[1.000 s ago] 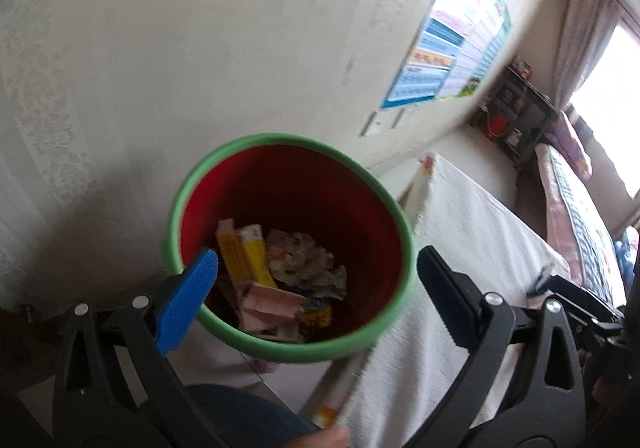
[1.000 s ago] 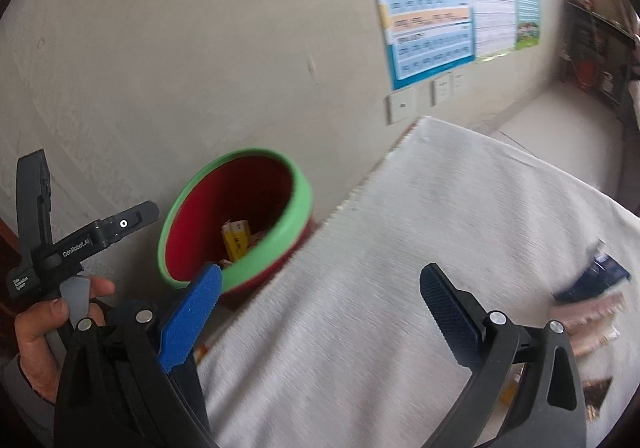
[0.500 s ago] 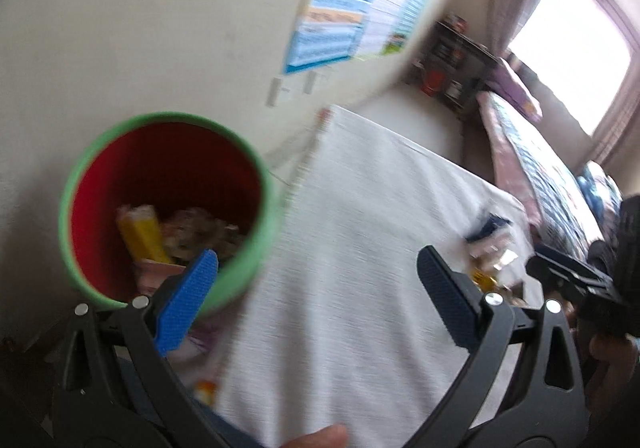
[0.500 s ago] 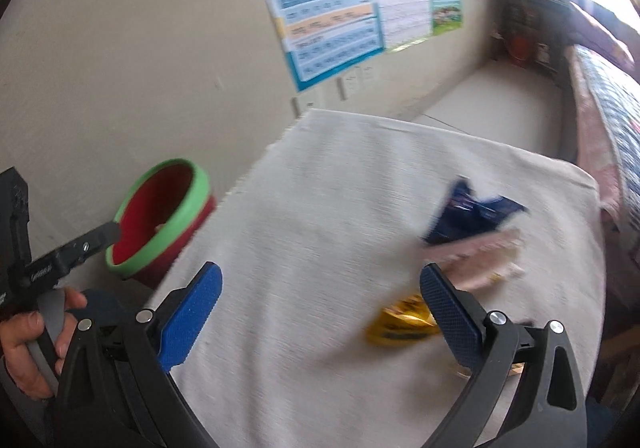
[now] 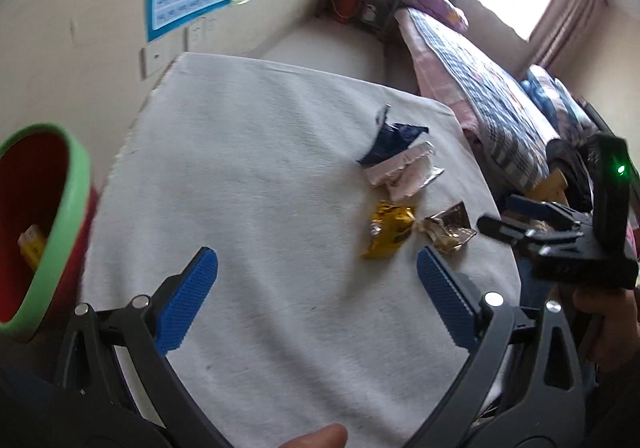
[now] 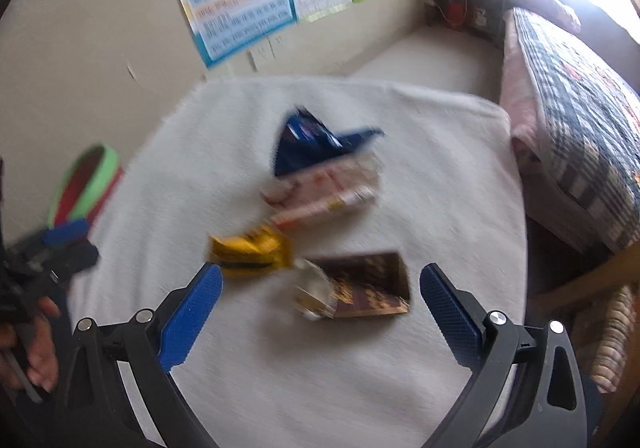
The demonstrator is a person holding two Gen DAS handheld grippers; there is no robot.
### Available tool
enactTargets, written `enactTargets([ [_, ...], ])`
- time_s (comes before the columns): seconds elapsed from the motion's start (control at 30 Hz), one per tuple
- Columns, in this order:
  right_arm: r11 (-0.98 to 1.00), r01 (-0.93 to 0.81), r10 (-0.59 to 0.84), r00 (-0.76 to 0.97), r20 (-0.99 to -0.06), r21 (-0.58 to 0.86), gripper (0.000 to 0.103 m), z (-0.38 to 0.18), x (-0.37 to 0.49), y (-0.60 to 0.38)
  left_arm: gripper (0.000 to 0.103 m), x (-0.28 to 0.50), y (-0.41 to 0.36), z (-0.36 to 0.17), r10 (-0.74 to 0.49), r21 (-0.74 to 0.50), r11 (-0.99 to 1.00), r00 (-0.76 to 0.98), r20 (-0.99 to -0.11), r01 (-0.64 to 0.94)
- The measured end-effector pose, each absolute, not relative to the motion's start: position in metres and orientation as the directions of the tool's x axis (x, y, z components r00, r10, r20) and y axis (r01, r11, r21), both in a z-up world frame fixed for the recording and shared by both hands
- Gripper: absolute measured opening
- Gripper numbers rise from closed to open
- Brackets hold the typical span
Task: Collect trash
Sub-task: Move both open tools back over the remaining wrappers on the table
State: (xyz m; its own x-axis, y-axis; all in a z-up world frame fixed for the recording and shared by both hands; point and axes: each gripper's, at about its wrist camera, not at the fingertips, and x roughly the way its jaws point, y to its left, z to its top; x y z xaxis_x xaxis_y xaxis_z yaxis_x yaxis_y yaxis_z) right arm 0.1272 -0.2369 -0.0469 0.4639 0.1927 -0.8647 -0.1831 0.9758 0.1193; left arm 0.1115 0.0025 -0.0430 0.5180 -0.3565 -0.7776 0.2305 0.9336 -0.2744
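— Brown wrapper was framed between the widely parted fingers of the right gripper, on the white cloth?
— Yes; the left gripper was also spread wide and empty. The neighbouring yellow wrapper could be snagged too.

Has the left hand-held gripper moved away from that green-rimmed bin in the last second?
Yes. The left hand-held gripper has swung right: the bin, framed between its fingers a second ago, now sits at the left edge, and the table fills the view.
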Motion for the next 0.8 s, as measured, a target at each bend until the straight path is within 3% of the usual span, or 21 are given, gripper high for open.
enactTargets([
  [0.43, 0.983, -0.143, 0.167, 0.405, -0.899, 0.119, 0.096, -0.091, 0.132, -0.263, 0.097, 0.136, -0.061, -0.060, -0.336, -0.202, 0.924, 0.434, -0.836, 0.326],
  [0.8, 0.979, -0.191, 0.151, 0.429, -0.891, 0.074, 0.096, -0.100, 0.132, -0.258, 0.097, 0.154, -0.069, -0.085, -0.298, -0.188, 0.937, 0.393, -0.870, 0.296],
])
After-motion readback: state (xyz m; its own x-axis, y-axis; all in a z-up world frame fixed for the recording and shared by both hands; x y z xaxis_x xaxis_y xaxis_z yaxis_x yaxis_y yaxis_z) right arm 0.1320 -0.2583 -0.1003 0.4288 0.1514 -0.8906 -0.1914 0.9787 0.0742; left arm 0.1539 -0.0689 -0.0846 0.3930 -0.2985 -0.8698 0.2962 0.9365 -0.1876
